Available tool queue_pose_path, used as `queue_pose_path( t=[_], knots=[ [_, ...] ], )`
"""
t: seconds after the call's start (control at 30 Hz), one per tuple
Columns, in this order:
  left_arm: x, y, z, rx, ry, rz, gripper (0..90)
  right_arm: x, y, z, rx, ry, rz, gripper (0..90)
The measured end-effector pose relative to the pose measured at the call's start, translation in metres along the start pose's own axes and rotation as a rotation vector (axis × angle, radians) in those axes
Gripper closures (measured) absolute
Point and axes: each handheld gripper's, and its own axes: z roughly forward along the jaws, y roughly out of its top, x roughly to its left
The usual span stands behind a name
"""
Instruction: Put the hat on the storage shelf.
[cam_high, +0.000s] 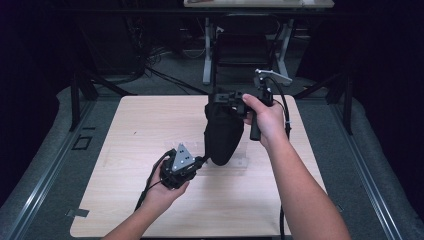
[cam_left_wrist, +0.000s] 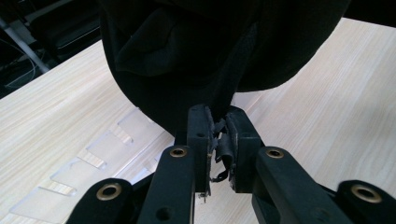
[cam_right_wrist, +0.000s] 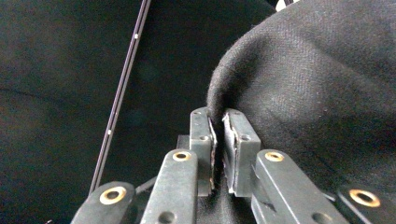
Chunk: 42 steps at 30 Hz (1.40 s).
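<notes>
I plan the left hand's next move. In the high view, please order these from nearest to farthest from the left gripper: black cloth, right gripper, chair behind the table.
1. black cloth: pinched in the left gripper, hanging over the table.
2. right gripper: higher, holding the cloth's top.
3. chair: beyond the table's far edge.

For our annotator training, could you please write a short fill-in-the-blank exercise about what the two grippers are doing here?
1. Both grippers are clamped on a black ____.
2. The right gripper holds the cloth ____ than the left gripper.
3. The cloth hangs above a light ____ table.
4. A flat clear ____ piece lies on the table.

Missing words: cloth; higher; wooden; plastic
</notes>
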Motion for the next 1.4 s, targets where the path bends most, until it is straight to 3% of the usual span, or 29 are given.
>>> queue_pose_path(
  t=[0.77, 1.03, 1.23, 1.27, 1.4],
  knots=[
    [0.007, -0.01, -0.006, 0.011, 0.017, -0.004, 85.0, 0.009, -0.008, -0.018, 0.008, -0.023, -0.074, 63.3],
    [0.016, -0.022, -0.007, 0.038, 0.032, -0.026, 85.2, 0.004, -0.012, -0.027, -0.001, -0.058, -0.099, 61.6],
    [0.021, -0.045, 0.0, 0.098, 0.042, -0.057, 84.6, -0.002, -0.015, -0.037, -0.014, -0.093, -0.111, 61.3],
    [0.025, -0.051, 0.0, 0.093, 0.032, -0.038, 84.5, -0.003, -0.015, -0.039, -0.015, -0.1, -0.114, 61.3],
    [0.027, -0.056, -0.001, 0.086, 0.032, -0.074, 84.3, -0.006, -0.016, -0.045, -0.03, -0.116, -0.12, 61.1]
  ],
)
